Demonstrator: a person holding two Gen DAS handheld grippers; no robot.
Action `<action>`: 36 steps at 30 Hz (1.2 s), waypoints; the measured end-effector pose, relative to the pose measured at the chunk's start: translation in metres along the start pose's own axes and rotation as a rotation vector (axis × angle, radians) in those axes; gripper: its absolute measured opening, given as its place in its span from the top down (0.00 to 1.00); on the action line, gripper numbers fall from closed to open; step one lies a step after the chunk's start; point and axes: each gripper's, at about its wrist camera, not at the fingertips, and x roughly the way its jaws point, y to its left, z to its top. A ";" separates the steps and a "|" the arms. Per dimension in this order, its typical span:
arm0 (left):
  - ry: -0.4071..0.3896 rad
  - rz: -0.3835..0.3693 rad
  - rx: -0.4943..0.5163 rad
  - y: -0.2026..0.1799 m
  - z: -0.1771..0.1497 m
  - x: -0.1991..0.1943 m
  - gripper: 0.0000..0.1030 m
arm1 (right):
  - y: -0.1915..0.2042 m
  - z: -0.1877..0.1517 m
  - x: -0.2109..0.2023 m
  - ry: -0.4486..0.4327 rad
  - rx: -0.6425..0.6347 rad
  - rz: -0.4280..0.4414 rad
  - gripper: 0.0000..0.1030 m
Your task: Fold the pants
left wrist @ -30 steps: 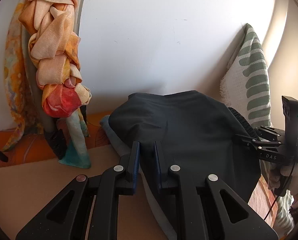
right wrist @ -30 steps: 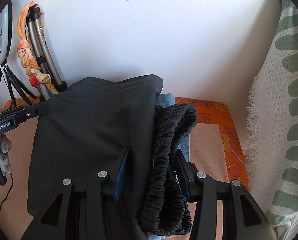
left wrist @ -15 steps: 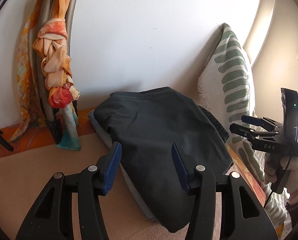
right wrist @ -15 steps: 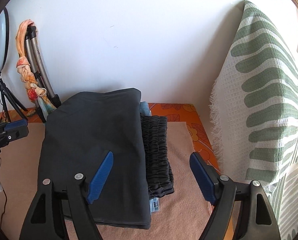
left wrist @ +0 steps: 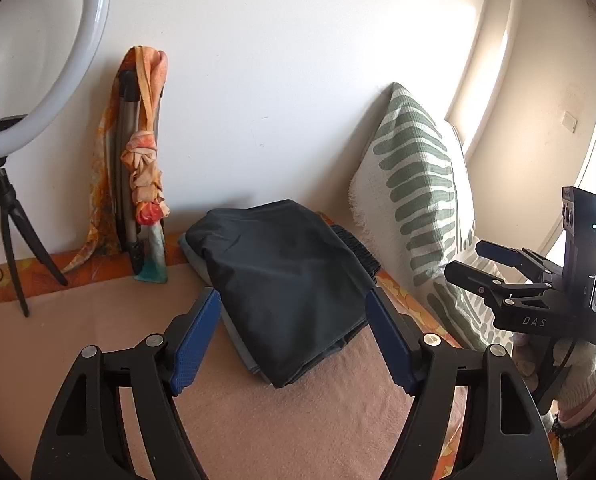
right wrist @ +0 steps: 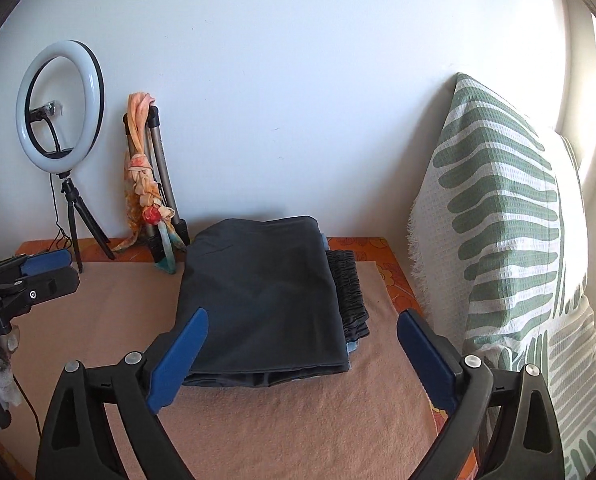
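The dark folded pants (left wrist: 286,280) (right wrist: 262,296) lie in a flat rectangle on top of a stack of folded clothes, on a tan blanket (right wrist: 282,412). A ruched black elastic waistband (right wrist: 348,292) shows along the stack's right side. My left gripper (left wrist: 294,340) is open and empty, held back from the stack's near left corner. My right gripper (right wrist: 302,360) is open and empty, in front of the stack. Each gripper shows in the other's view: the right one (left wrist: 498,272) at the right, the left one (right wrist: 34,268) at the left.
A green-and-white patterned pillow (right wrist: 510,248) leans against the wall at the right. A ring light on a small tripod (right wrist: 62,120) and a folded tripod wrapped in an orange scarf (right wrist: 146,184) stand at the back left. A white wall is close behind.
Both grippers let go of the pants, opened wide and pulled back from the stack. The pants now rest flat on the pile.
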 end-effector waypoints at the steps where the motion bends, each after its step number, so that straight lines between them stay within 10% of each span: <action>1: -0.004 -0.002 -0.001 -0.002 -0.003 -0.007 0.27 | 0.004 -0.002 -0.010 -0.011 0.000 0.000 0.04; 18: -0.042 0.075 0.038 -0.033 -0.071 -0.098 0.25 | 0.073 -0.056 -0.101 -0.132 0.019 0.002 0.00; 36: -0.079 0.200 0.126 -0.033 -0.116 -0.126 0.20 | 0.098 -0.106 -0.103 -0.137 0.072 0.005 0.00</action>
